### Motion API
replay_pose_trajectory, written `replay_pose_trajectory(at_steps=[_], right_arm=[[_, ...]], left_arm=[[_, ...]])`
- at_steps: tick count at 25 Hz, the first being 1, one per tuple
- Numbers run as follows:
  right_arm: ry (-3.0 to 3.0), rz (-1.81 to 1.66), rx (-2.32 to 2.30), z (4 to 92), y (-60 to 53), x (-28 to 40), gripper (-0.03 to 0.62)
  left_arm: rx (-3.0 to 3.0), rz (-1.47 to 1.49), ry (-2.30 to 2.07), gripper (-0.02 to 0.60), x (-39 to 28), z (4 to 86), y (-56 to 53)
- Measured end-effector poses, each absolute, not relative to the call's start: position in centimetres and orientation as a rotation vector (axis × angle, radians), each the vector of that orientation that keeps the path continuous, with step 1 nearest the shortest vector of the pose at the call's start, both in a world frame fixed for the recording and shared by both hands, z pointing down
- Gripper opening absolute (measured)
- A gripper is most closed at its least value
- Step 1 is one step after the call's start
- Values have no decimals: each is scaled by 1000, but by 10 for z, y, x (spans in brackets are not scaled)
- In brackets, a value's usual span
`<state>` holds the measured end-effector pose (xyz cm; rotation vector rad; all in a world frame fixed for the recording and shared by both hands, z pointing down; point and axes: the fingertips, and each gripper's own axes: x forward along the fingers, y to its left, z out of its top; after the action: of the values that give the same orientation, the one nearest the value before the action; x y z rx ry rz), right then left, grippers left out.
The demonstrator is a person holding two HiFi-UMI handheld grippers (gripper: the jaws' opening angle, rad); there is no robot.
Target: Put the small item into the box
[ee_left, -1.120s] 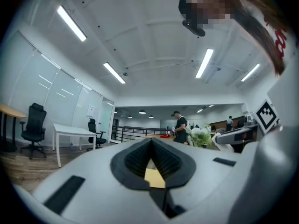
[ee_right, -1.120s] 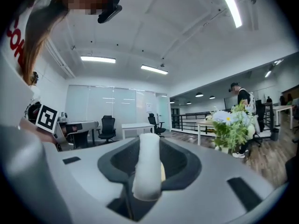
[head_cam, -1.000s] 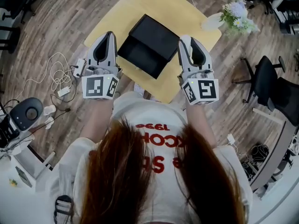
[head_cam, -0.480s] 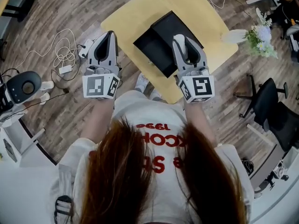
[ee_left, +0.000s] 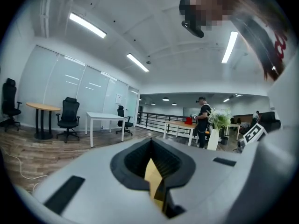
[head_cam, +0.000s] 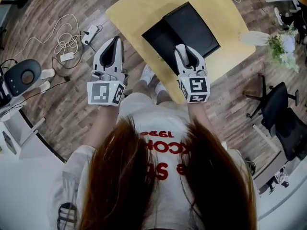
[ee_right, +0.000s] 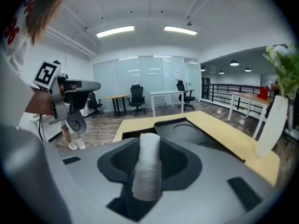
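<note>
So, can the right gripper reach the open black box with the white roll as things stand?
Probably yes. The right gripper, jaws shut on the white roll, points at the open black box just ahead, with nothing between them. The left gripper is off to the side.

Wood-plank floor [head_cam: 57,114] running under everything, pale yellow table [head_cam: 139,13] sitting centre. Black office chairs [ee_right: 137,96] and a white desk [ee_right: 166,94] standing along a glass wall [ee_right: 121,73]. Ceiling strip lights [ee_right: 115,31] glowing. Cables [head_cam: 64,35] lying loose on floor.
</note>
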<state>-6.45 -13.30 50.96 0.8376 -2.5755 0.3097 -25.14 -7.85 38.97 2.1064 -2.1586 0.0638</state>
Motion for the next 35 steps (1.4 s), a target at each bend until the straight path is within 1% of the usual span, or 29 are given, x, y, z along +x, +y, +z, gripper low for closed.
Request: replay_pose_trajectory(at_steps=[3, 5, 7, 9, 13, 17, 22, 25, 35], right_arm=[[-2507, 309, 807, 535, -125, -63, 138], [-2472, 332, 793, 546, -121, -62, 153], [-2451, 344, 786, 553, -117, -61, 170], [-2457, 345, 785, 552, -116, -61, 170], [-2525, 312, 828, 526, -125, -60, 78], [-2621, 252, 907, 482, -142, -58, 23], [-2771, 259, 1007, 419, -159, -54, 9], [-2832, 206, 1041, 388, -167, -55, 6], [-2859, 128, 1238, 350, -167, -13, 5]], left_arm=[[2079, 80, -2151, 6, -255, 399, -72], [2067, 88, -2148, 6, -256, 404, -69], [2055, 92, -2148, 6, -258, 408, -66], [2047, 93, -2151, 6, -258, 410, -65], [2056, 82, -2162, 6, -257, 405, -68], [2085, 67, -2179, 6, -254, 392, -76], [2125, 40, -2212, 6, -250, 368, -81], [2142, 26, -2241, 6, -253, 354, -82], [2265, -19, -2222, 6, -238, 325, -96]])
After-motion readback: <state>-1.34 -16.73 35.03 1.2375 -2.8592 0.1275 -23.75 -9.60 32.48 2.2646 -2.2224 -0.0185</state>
